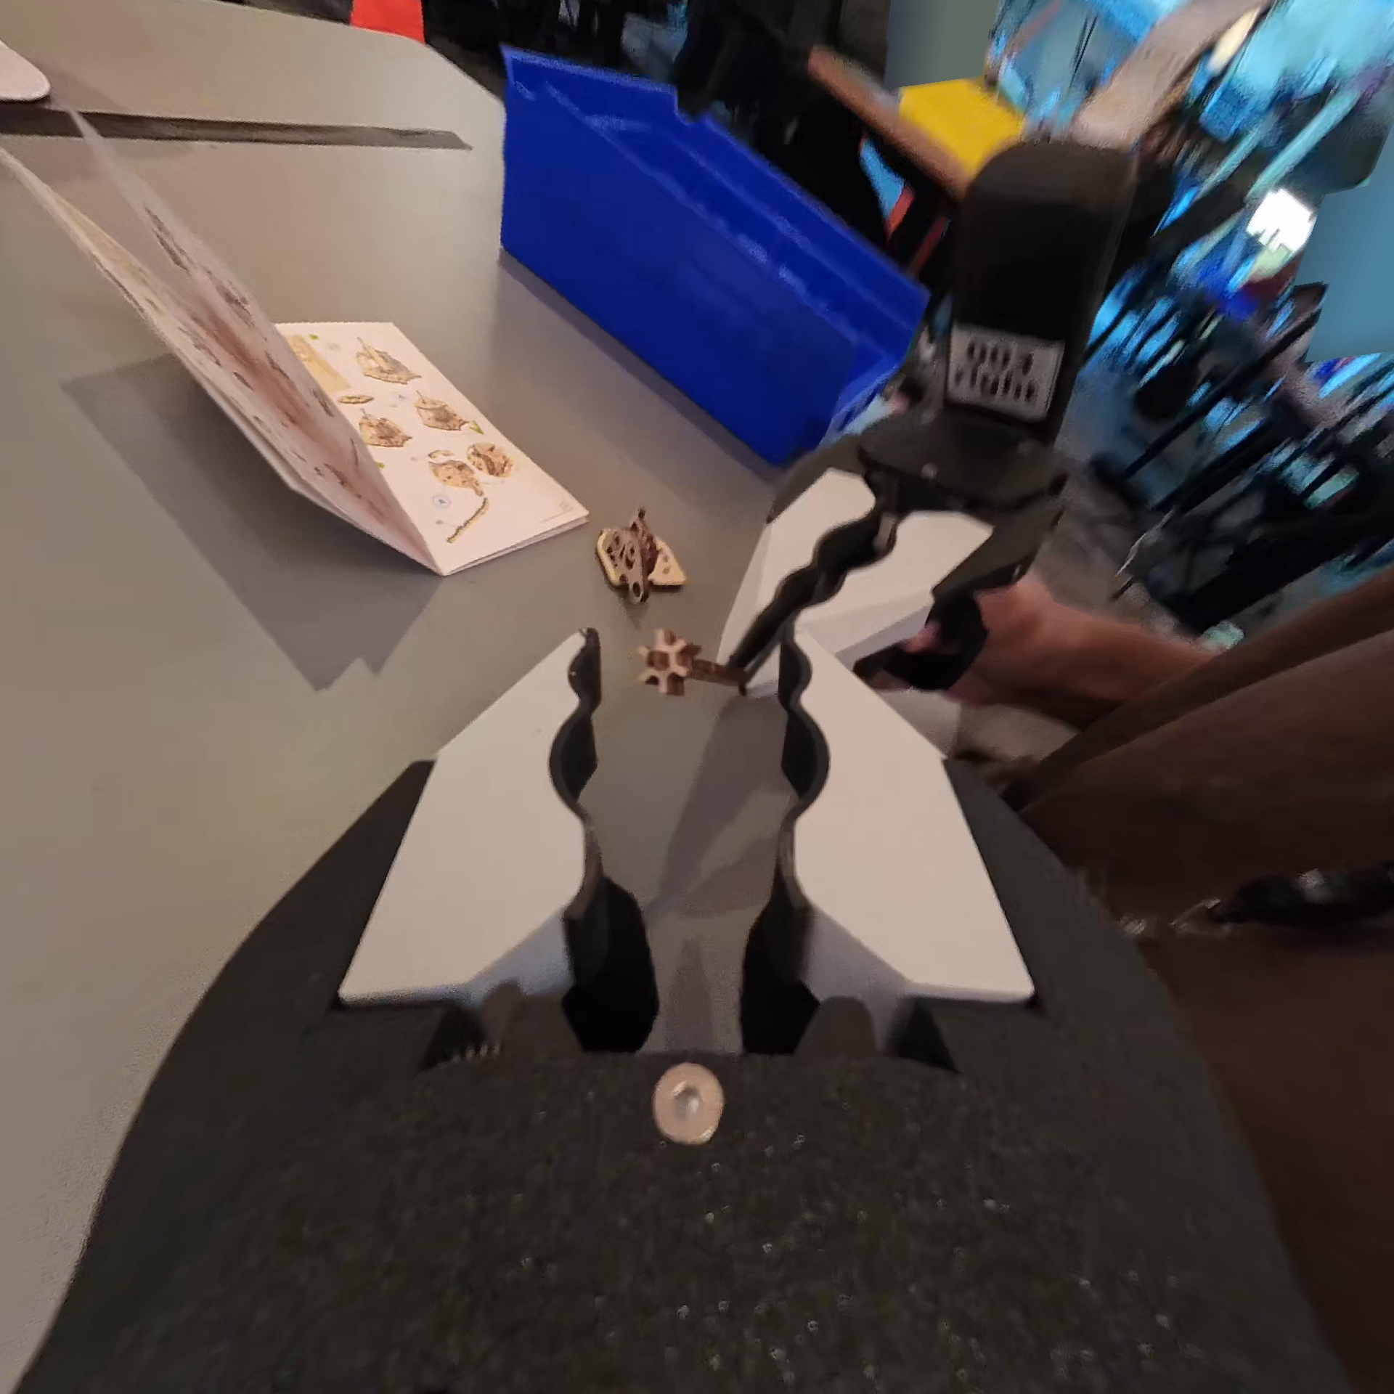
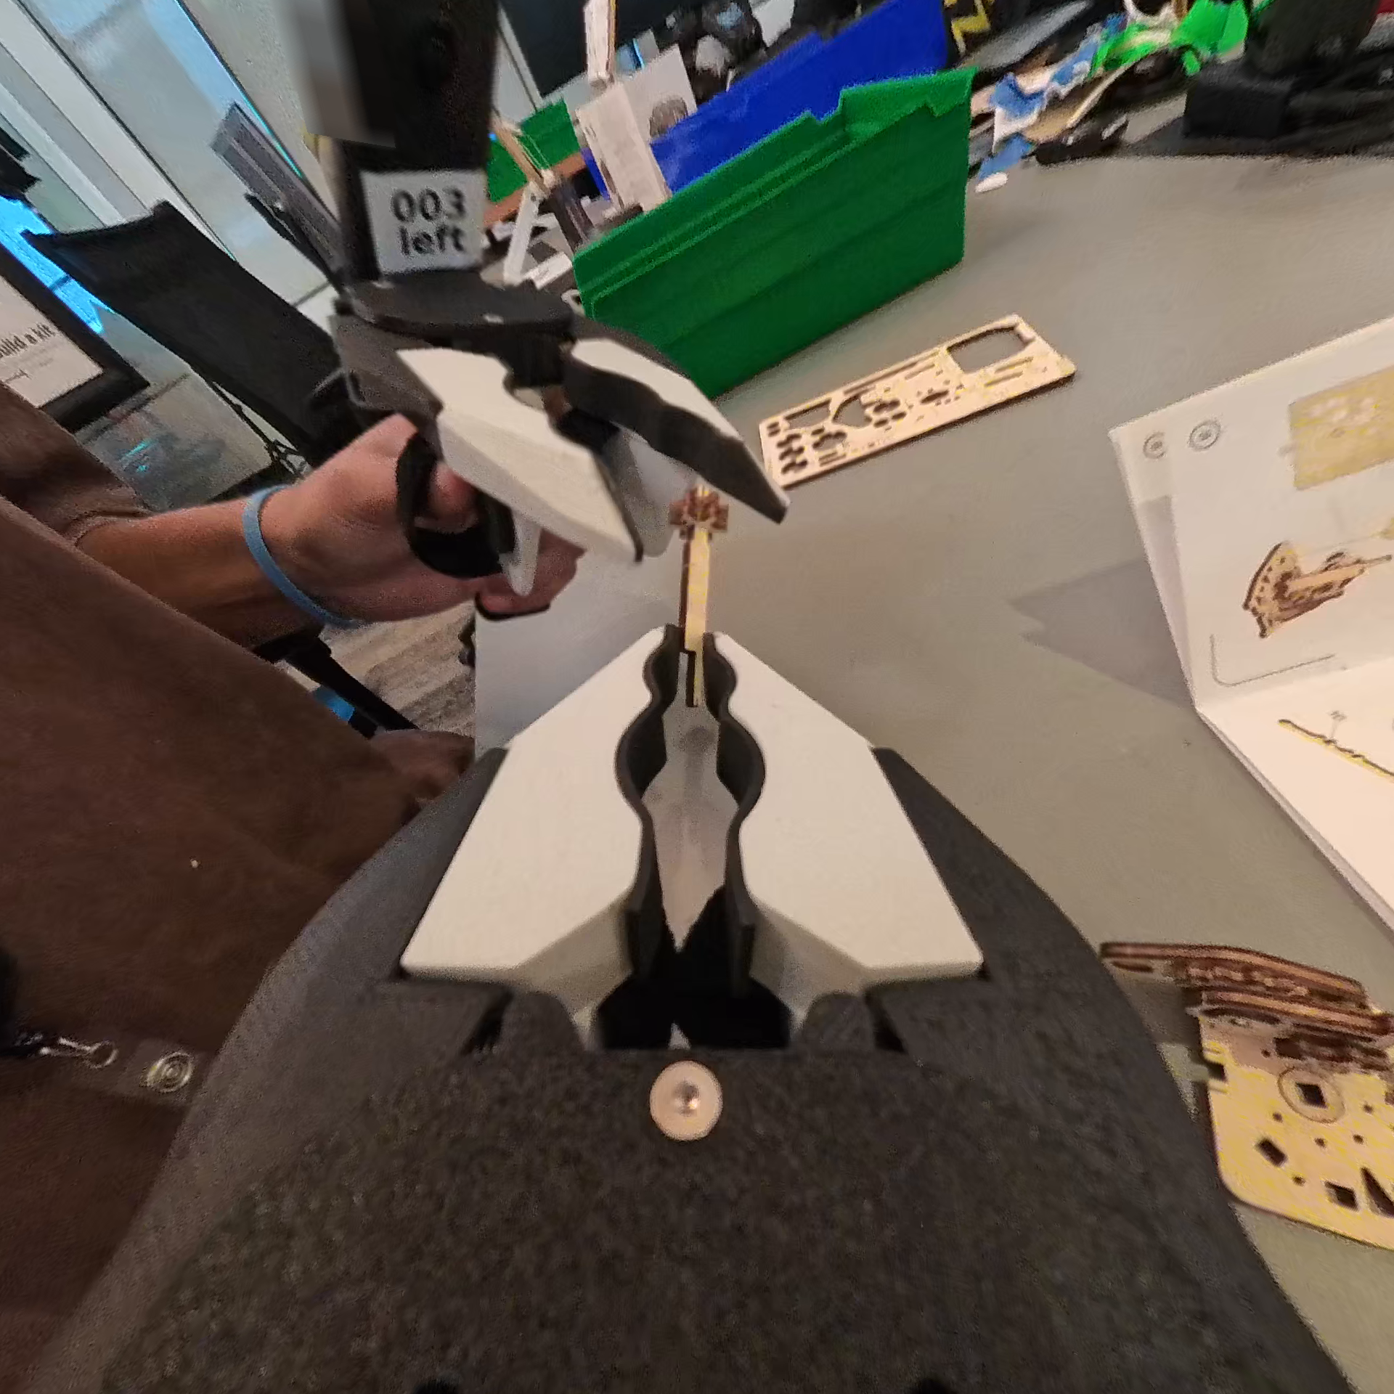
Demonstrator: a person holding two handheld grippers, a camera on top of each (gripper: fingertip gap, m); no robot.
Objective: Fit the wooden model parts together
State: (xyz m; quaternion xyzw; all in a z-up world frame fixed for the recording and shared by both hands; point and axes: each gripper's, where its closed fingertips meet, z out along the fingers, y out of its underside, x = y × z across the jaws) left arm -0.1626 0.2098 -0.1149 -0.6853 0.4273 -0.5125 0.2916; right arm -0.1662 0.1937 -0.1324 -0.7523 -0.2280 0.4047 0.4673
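Grey table (image 1: 226, 679) bears booklet (image 1: 422, 445), blue bin (image 1: 679, 287).

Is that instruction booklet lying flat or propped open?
Propped open: the booklet has one page flat on the grey table and the other raised like a tent.

Right tool (image 2: 698, 664): rough black plastic body, smooth matt white fingers (image 2: 815, 792), shiny metal screw (image 2: 685, 1100). Thin pale wood stick (image 2: 698, 596) w/ burnt brown edges. Table (image 2: 981, 603) smooth, matt grey. Green bin (image 2: 784, 249) plastic. Booklet (image 2: 1282, 588) paper.
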